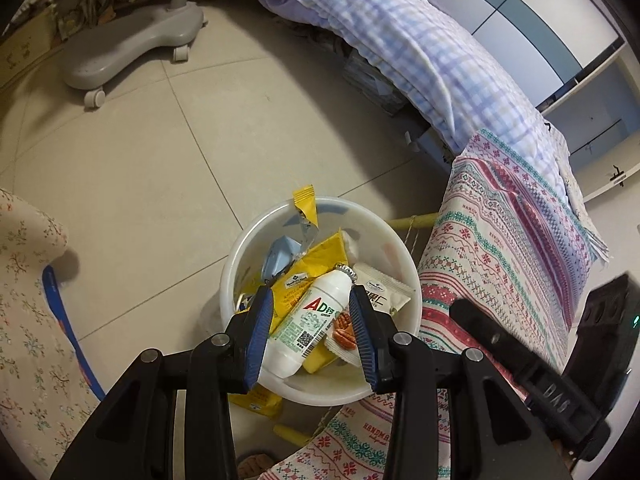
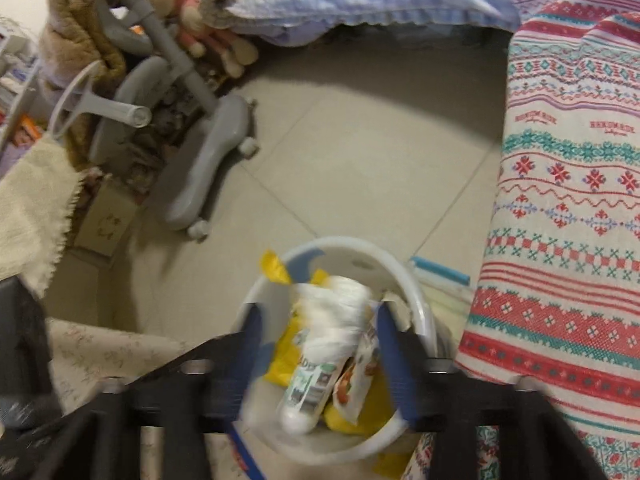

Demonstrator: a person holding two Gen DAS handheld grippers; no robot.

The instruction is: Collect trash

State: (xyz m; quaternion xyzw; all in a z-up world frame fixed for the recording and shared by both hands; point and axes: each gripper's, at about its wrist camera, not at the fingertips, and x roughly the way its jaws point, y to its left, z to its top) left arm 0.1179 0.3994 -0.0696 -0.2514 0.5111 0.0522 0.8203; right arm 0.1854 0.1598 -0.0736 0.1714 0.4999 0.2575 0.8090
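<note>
While both claws hung apart and empty above the white bin [image 1: 400, 248], a crumpled white wad [image 2: 340, 312] lay directly under the right claw [image 2: 320, 344].

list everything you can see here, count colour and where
bin: one, white, on the floor by the patterned cloth
bottle: one, white with green label, lying in the bin
yellow wrappers: several, in and over the bin rim
nut packet: one, white, in the bin beside the bottle
tissue wad: one, white, over the bottle, blurred
chair base: one, grey, on wheels, far floor
checked quilt: one, blue-white, on the bed
patterned cloth: one, red-green, right
left claw: open above the bin
right claw: open above the bin
</note>
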